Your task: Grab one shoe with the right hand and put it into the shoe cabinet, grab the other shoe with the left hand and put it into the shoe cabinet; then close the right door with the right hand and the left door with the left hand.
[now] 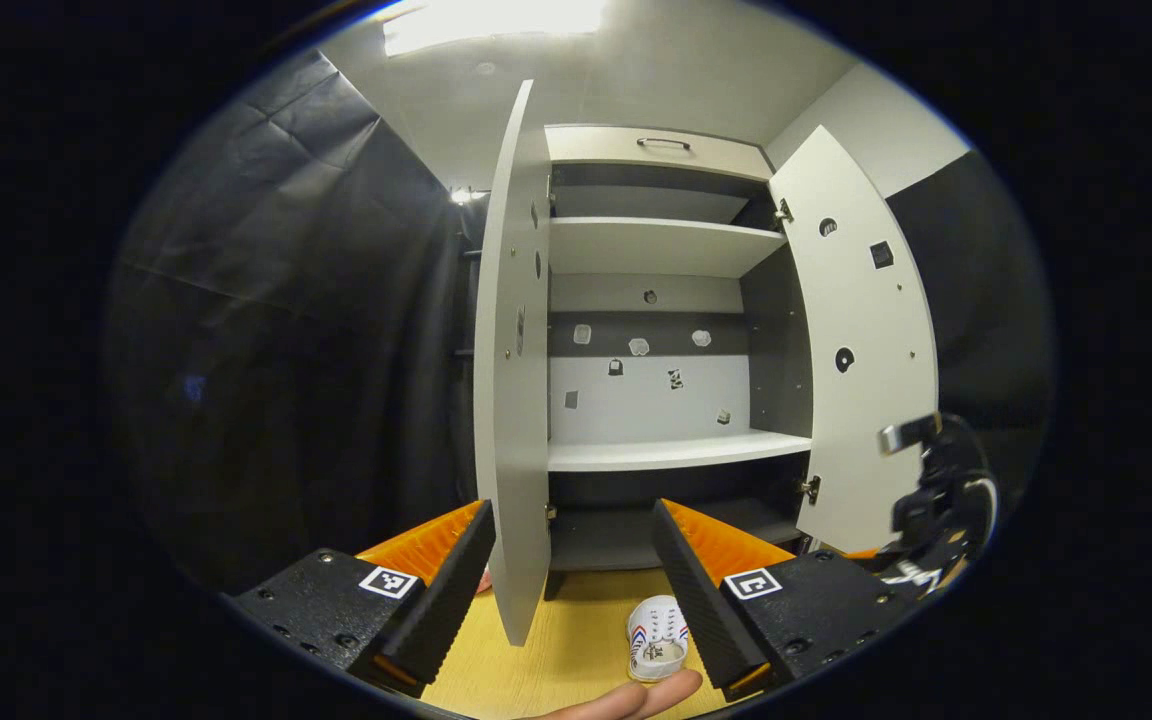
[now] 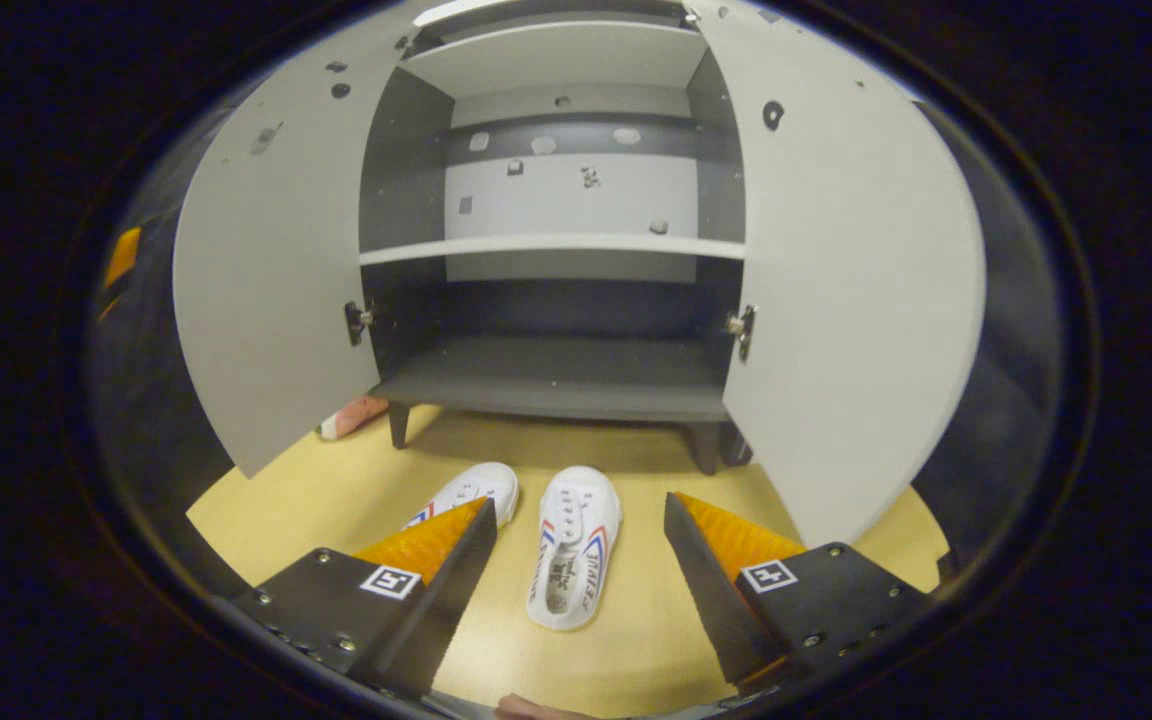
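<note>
Shoe cabinet (image 2: 556,385) stands in front of me on its short legs, both doors swung wide. In the right gripper view the left door (image 2: 271,270) and right door (image 2: 851,300) flare out to either side; the bottom compartment is dark, its back hard to make out. The white shelf (image 2: 551,245) crosses above it. In the left gripper view the left door (image 1: 514,400) is edge-on and hides part of the interior; the right door (image 1: 861,350) hangs open, and the top drawer with its handle (image 1: 663,143) is just visible.

Yellow floor (image 2: 356,490) in front of the cabinet. Two white sneakers lie on it side by side, toes toward the cabinet. The right shoe (image 2: 576,545) lies between my right fingers but untouched; the left shoe (image 2: 471,490) is partly hidden behind one finger.

Right gripper (image 2: 576,560): fingers spread apart, holding nothing. Left gripper (image 1: 571,585): fingers also spread, nothing between them but the door edge farther off. One sneaker (image 1: 658,635) shows near its right finger, heel cut off.

A small pinkish thing (image 2: 354,415) lies under the left door; cannot identify it.
</note>
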Available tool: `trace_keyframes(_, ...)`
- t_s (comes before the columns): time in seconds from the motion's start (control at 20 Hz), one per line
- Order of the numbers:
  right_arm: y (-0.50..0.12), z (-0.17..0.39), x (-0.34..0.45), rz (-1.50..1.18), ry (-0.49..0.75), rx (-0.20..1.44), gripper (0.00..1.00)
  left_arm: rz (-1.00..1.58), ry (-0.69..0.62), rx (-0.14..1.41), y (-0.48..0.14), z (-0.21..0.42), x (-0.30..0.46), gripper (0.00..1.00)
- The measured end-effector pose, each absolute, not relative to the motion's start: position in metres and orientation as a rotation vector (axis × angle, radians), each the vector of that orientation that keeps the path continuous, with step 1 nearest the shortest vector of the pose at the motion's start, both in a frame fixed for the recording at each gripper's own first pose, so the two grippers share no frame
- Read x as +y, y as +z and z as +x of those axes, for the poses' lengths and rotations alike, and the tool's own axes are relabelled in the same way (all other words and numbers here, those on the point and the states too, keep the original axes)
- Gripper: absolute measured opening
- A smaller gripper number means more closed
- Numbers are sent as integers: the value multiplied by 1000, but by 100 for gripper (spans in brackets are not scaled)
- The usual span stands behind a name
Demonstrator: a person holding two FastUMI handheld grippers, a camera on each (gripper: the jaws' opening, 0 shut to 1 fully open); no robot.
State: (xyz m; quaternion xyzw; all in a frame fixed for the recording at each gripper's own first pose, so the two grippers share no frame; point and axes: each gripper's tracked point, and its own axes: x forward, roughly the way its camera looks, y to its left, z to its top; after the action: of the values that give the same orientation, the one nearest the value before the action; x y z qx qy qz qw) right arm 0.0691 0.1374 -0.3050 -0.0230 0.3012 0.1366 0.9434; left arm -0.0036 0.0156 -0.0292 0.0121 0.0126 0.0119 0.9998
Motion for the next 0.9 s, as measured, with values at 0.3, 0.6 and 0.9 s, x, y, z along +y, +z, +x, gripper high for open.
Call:
trace_keyframes(0.3, -400, 73, 169, -66, 262, 780, 98, 20, 16, 35, -37, -4, 24, 95)
trace_keyframes(0.6, -442, 80, 192, -10, 248, 826, 71, 19, 24, 50, -51, 1, 31, 96)
trace_keyframes(0.9, -438, 122, 189, 58, 182, 703, 24, 17, -7, 63, -66, 8, 26, 96)
